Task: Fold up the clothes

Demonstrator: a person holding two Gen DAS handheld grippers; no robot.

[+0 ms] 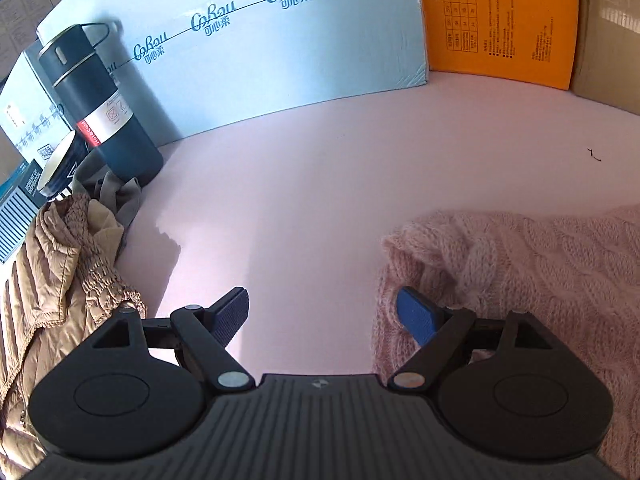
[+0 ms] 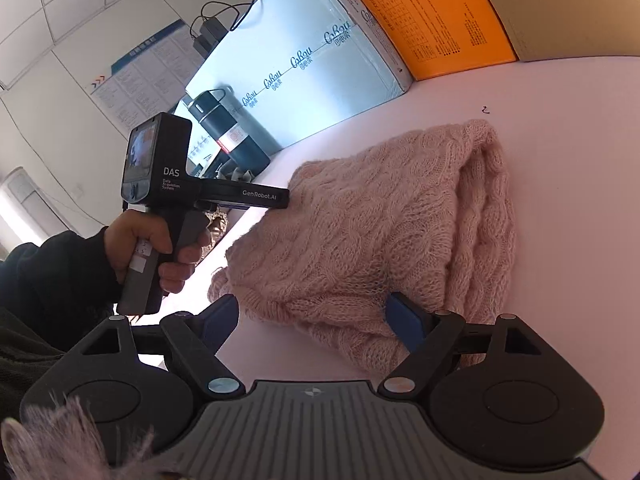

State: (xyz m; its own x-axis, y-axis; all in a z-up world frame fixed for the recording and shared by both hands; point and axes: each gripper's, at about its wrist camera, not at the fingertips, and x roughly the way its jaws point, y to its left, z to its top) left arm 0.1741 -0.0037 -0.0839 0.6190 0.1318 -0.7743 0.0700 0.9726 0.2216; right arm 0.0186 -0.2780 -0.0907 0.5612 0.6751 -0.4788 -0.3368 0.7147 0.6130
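Note:
A pink cable-knit sweater (image 2: 384, 232) lies folded in a thick bundle on the pale pink table (image 2: 560, 160). In the left wrist view the sweater (image 1: 520, 272) fills the right side. My left gripper (image 1: 324, 316) is open and empty, its right finger against the sweater's left edge; it shows in the right wrist view (image 2: 280, 200) at the bundle's far left corner. My right gripper (image 2: 312, 320) is open, its jaws either side of the sweater's near corner, not closed on it.
A dark blue thermos (image 1: 100, 104) stands at the back left by a light blue carton (image 1: 260, 52) and an orange box (image 1: 500, 20). A tan quilted jacket (image 1: 48, 292) and grey cloth (image 1: 116, 196) lie at the left.

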